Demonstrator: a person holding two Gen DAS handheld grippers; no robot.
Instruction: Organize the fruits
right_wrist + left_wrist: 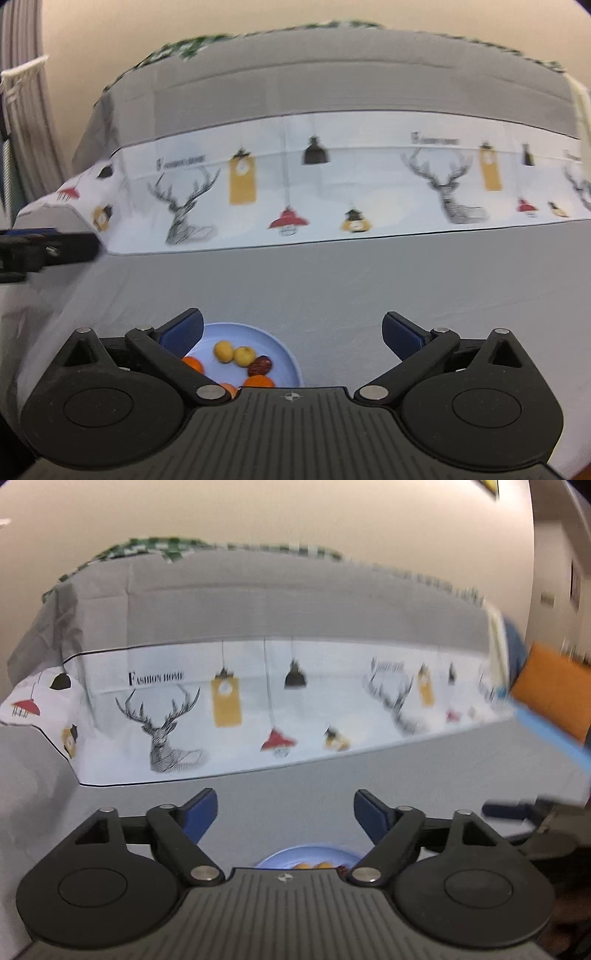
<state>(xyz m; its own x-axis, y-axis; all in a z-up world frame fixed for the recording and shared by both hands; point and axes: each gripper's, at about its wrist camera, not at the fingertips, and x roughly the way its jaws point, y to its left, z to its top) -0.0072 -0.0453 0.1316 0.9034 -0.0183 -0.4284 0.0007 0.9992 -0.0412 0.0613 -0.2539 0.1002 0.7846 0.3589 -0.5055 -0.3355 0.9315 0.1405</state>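
Note:
A light blue plate (275,341) lies on the grey cloth, just below and left of my right gripper (291,321). On it are two yellow fruits (224,350), a dark red date (260,364) and oranges (259,381). The right gripper's blue-padded fingers stand wide open, nothing between them. In the left wrist view only the plate's far rim (295,853) and a bit of orange fruit (314,866) peek over the gripper body. My left gripper (285,797) is open and empty above the cloth. Each gripper shows blurred at the edge of the other's view.
The grey tablecloth (332,288) has a white band printed with deer and lamps (295,184) across the far part. An orange object (554,690) with a light blue strip (546,731) sits at the right. A curtain (26,129) hangs at the far left.

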